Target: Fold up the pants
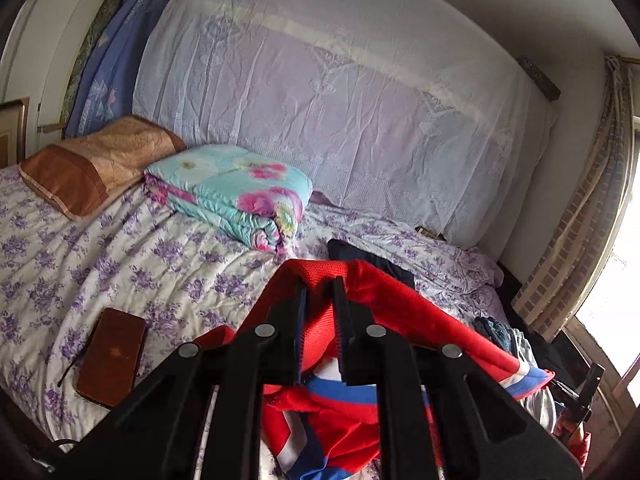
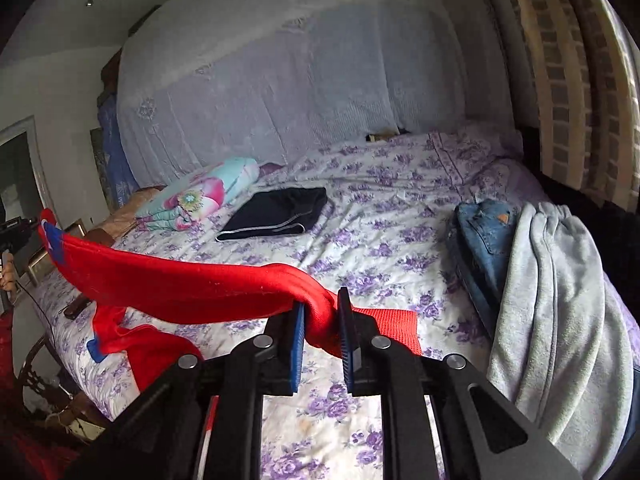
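1. Together, we are holding the red pants (image 1: 384,296) up over the bed (image 1: 120,264), one end in each gripper.
2. Only the left wrist view is showing us, from left to right, a glossy brown pillow (image 1: 92,164), a flat brown case (image 1: 114,360) lying on the sheet, and a puffy folded floral quilt (image 1: 232,188) seen from its broad top.
3. In that view the left gripper (image 1: 320,292) is clenching a bunched fold of the red knit, whose blue and white bands are hanging below the fingers.
4. Only the right wrist view is showing us the folded dark shorts (image 2: 276,214) in full, lying flat with a pale trim, then stiff blue jeans (image 2: 486,232) and soft grey fleece pants (image 2: 556,300) draped at the bed's right edge.
5. There the right gripper (image 2: 322,310) is pinching a twisted rope of the same red cloth, and a ribbed waistband end is sticking out to the right of its fingers.
6. We are seeing the garment stretching as a taut band to the left, off the purple-flowered sheet.
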The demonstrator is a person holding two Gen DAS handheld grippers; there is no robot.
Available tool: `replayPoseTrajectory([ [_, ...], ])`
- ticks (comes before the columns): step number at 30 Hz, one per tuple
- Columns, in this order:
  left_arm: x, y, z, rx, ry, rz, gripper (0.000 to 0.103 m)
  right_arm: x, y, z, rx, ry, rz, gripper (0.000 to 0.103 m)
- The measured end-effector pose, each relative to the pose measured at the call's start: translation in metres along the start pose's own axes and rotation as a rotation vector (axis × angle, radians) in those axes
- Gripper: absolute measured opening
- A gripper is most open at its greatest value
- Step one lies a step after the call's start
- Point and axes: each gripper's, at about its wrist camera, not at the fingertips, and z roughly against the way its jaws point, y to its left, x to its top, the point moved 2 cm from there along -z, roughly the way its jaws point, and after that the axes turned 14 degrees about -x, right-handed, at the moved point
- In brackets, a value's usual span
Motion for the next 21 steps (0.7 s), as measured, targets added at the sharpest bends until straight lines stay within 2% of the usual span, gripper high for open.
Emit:
replayPoseTrajectory([
  [2,0.005,0.022,-0.048,0.047,0.064,0.053,0.013,0.006,-0.002,-0.054,-0.019,0.103,-0.015,0.016],
  [4,0.014,0.050,-0.102,0.160,0.061,0.049,0.012,0.012,-0.002,-0.121,-0.062,0.206,-0.033,0.016],
  [5,0.017,0.067,-0.130,0.202,0.073,0.049,0.012,0.014,-0.004,-0.159,-0.086,0.262,-0.063,0.019],
  [6,0.018,0.086,-0.153,0.242,0.077,0.071,0.011,0.015,-0.010,-0.191,-0.126,0.307,-0.097,0.033],
  [8,0.010,0.124,-0.182,0.273,0.074,0.201,0.011,0.014,-0.009,-0.223,-0.245,0.294,-0.080,0.038],
  [9,0.002,0.135,-0.187,0.245,0.082,0.264,0.008,0.011,-0.002,-0.224,-0.251,0.274,-0.072,0.038],
  [10,-0.005,0.139,-0.188,0.196,0.096,0.290,0.008,0.007,0.002,-0.221,-0.220,0.258,-0.079,0.041],
  [11,-0.011,0.136,-0.187,0.161,0.125,0.264,0.008,0.004,0.004,-0.214,-0.183,0.244,-0.083,0.055],
  [12,-0.015,0.128,-0.186,0.155,0.168,0.205,0.008,0.001,0.004,-0.209,-0.172,0.231,-0.071,0.062],
  [13,-0.021,0.120,-0.183,0.157,0.216,0.135,0.011,-0.003,0.004,-0.200,-0.180,0.214,-0.049,0.063],
  [14,-0.027,0.111,-0.183,0.145,0.266,0.079,0.016,-0.004,0.000,-0.196,-0.189,0.203,-0.034,0.064],
  [16,-0.038,0.100,-0.179,0.109,0.352,0.028,0.051,-0.009,-0.010,-0.188,-0.190,0.189,-0.066,0.069],
  [18,-0.048,0.092,-0.178,0.087,0.404,0.003,0.056,-0.017,-0.023,-0.182,-0.175,0.182,-0.133,0.072],
  [21,-0.060,0.084,-0.188,0.055,0.493,-0.028,0.056,-0.025,-0.031,-0.184,-0.147,0.191,-0.185,0.075],
])
